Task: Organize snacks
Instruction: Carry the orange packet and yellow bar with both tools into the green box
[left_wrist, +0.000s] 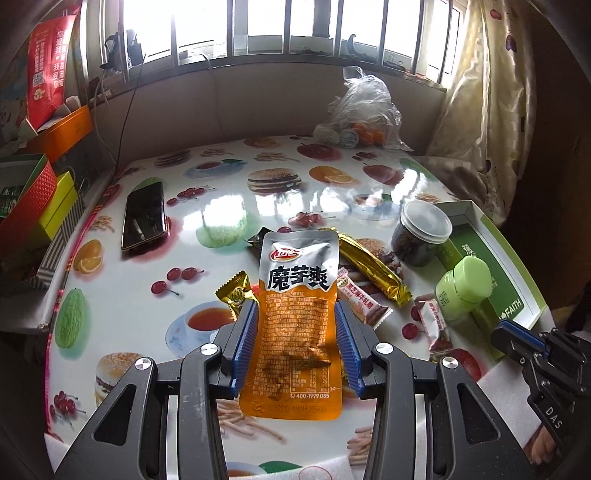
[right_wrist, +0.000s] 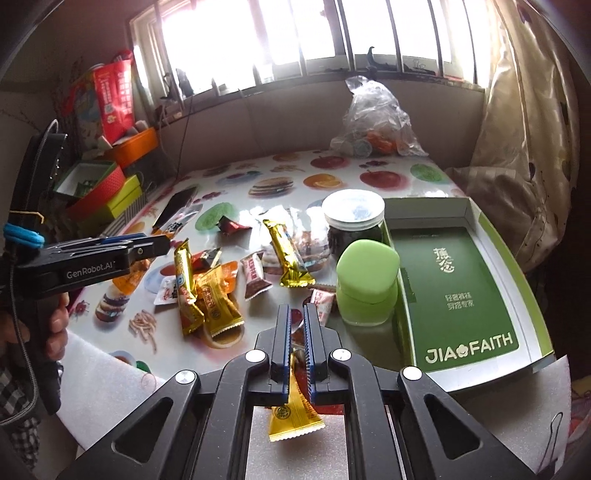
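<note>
My left gripper (left_wrist: 297, 308) is shut on an orange and silver snack pouch (left_wrist: 297, 258), which is held upright above the table. In the right wrist view the right gripper (right_wrist: 297, 310) is shut on a gold-wrapped candy (right_wrist: 295, 417) that hangs below its pads. Loose snacks lie mid-table: a long gold bar (right_wrist: 286, 258), brown-and-white candies (right_wrist: 255, 277) and gold packets (right_wrist: 218, 306). A green box tray (right_wrist: 461, 295) printed JIA FAITH lies at the right. The left gripper (right_wrist: 155, 245) also shows at the left edge of that view.
A clear jar of dark contents (right_wrist: 352, 221) and a green-lidded jar (right_wrist: 365, 280) stand against the tray's left side. A phone (left_wrist: 144, 218) lies far left, a plastic bag (left_wrist: 364, 110) at the back. Stacked boxes (left_wrist: 29, 192) crowd the left edge.
</note>
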